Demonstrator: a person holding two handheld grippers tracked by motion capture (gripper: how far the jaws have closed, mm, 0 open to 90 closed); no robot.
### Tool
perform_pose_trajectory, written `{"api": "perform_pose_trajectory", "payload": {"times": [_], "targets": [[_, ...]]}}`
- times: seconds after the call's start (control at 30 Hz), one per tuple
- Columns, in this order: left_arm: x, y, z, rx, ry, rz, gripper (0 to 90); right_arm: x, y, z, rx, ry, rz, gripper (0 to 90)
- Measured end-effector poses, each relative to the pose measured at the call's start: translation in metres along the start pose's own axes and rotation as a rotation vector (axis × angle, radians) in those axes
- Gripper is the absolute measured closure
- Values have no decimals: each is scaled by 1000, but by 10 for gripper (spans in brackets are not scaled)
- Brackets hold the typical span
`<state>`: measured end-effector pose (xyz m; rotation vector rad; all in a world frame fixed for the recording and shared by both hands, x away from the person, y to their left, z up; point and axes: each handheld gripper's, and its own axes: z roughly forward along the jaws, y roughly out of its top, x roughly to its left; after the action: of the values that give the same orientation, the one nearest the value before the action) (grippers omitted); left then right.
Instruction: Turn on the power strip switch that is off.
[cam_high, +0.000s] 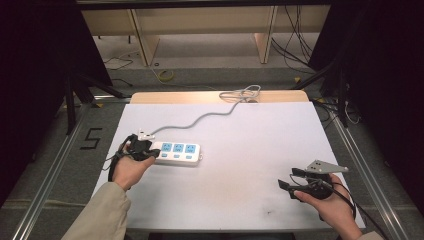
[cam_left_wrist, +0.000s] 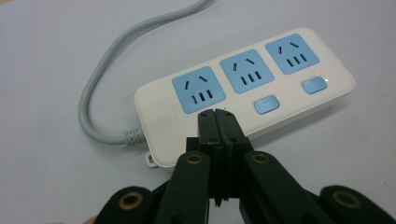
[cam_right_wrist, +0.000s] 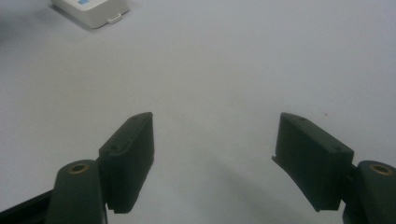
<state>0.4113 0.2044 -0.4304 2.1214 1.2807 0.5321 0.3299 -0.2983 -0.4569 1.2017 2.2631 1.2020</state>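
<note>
A white power strip (cam_high: 178, 153) with three blue sockets lies on the left of the white table. Its grey cable (cam_high: 200, 119) snakes off to the far edge. My left gripper (cam_high: 154, 151) is shut, jaws pressed together with nothing between them. In the left gripper view its tips (cam_left_wrist: 217, 114) rest on the near edge of the power strip (cam_left_wrist: 299, 98), just below the first socket (cam_left_wrist: 198, 88). Two blue switches (cam_left_wrist: 266, 104) show beside them; the spot under the tips is hidden. My right gripper (cam_high: 286, 177) hangs open at the right front, jaws wide over bare table (cam_right_wrist: 212, 135).
The table's white sheet (cam_high: 250, 150) ends at a wooden strip (cam_high: 200, 96) at the far side. Metal rails run along both sides, and cables lie on the floor beyond. A corner of the power strip (cam_right_wrist: 93, 11) shows at the top left of the right gripper view.
</note>
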Motion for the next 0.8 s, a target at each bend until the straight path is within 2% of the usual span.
{"api": "perform_pose_trajectory", "payload": {"times": [0.8], "targets": [[0, 9, 11, 22, 7, 17, 899, 0, 0, 0, 1, -1, -1, 287]]}}
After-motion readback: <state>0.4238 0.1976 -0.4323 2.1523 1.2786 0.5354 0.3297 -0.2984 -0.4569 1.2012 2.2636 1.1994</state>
